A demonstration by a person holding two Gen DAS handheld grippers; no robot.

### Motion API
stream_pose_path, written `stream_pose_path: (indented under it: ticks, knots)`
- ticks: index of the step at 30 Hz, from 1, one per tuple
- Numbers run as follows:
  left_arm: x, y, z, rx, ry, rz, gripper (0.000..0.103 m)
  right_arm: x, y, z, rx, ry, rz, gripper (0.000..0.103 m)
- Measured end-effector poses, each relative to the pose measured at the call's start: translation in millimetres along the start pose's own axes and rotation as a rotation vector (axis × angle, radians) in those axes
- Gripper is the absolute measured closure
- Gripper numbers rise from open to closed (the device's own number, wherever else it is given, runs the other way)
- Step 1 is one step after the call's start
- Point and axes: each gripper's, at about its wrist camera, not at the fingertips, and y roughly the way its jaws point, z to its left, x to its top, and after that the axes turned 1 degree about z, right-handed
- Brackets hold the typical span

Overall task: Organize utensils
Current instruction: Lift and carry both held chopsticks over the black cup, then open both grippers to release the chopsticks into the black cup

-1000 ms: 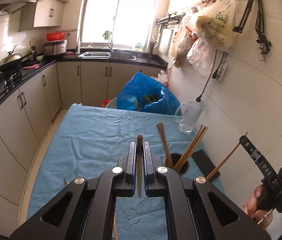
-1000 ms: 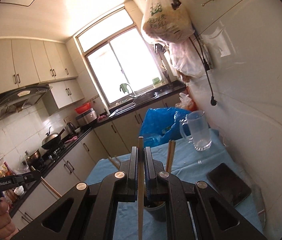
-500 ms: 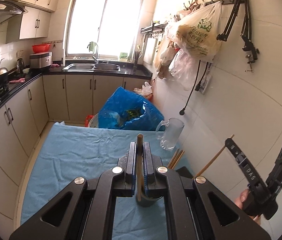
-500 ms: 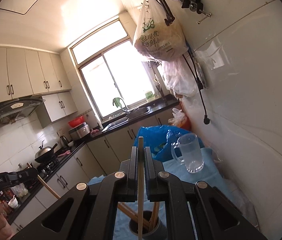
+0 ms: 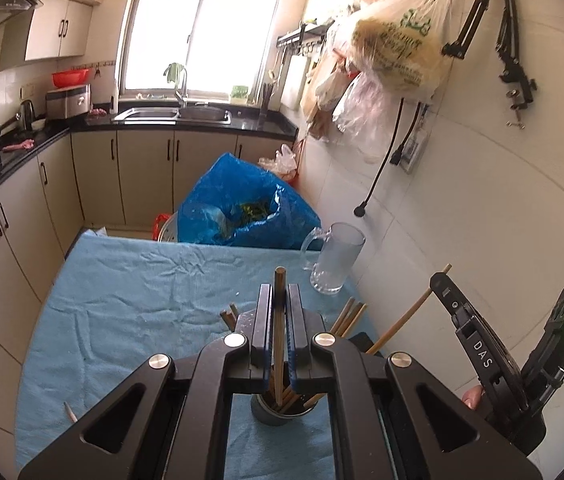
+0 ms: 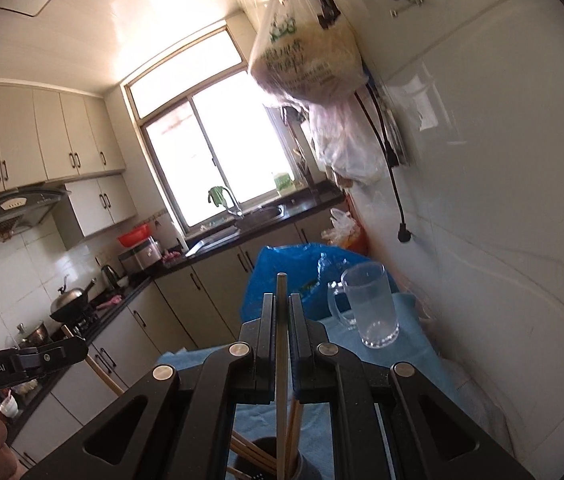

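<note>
The left hand-held gripper (image 5: 278, 320) is clamped on an upright chopstick (image 5: 279, 340) whose lower tip hangs just above the dark holder cup (image 5: 282, 414) on the blue-clothed worktop (image 5: 142, 300). The right hand-held gripper (image 6: 282, 320) is likewise clamped on its own chopstick (image 6: 281, 400), poised above the same cup.

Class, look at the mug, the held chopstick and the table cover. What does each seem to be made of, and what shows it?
Mug: clear glass or hard plastic; the wall shows through it, and the rim shines. Chopstick: probably wood or bamboo; matt brown, thin, straight. Table cover: soft blue cloth, perhaps towelling; matt and wrinkled.
</note>
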Motion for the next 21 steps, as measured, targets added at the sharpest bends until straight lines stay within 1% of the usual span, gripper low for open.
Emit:
stream_pose_path:
  ticks: [7,10,11,12,13,15,16,17,18,21]
  knots:
    - [-14.7,30.3,16.2,0.015,-0.035,0.072,0.098,-20.8,27.3,-7.8,-0.008,0.010,0.091,0.097]
    - [-18.2,33.7,23.1,0.020,-0.056,0.079,0.097,-25.8,35.7,-10.7,0.002,0.018,0.130,0.096]
    - [-18.7,33.8,24.8,0.018,-0.062,0.085,0.096,-25.9,37.6,-11.9,0.008,0.025,0.139,0.095]
    - [-19.2,33.4,25.4,0.014,-0.064,0.089,0.096,-26.1,38.0,-12.7,0.013,0.030,0.144,0.090]
    - [-19.5,32.4,26.5,0.008,-0.067,0.095,0.095,-26.0,36.3,-13.1,0.016,0.032,0.142,0.089]
    - [-19.9,27.8,28.1,0.001,-0.076,0.094,0.085,-23.5,31.8,-12.7,0.009,0.027,0.127,0.089]
    - [-19.8,24.5,28.9,-0.001,-0.080,0.087,0.071,-22.2,28.7,-12.0,0.010,0.026,0.120,0.089]
    - [-19.5,20.7,29.9,0.000,-0.083,0.076,0.062,-20.8,25.3,-11.0,0.014,0.026,0.113,0.086]
    - [-19.7,15.6,30.5,0.006,-0.084,0.060,0.061,-19.1,20.7,-10.2,0.015,0.025,0.103,0.079]
    - [-22.2,0.2,33.2,0.013,-0.083,0.038,0.059,-15.7,6.9,-8.0,0.005,0.025,0.070,0.067]
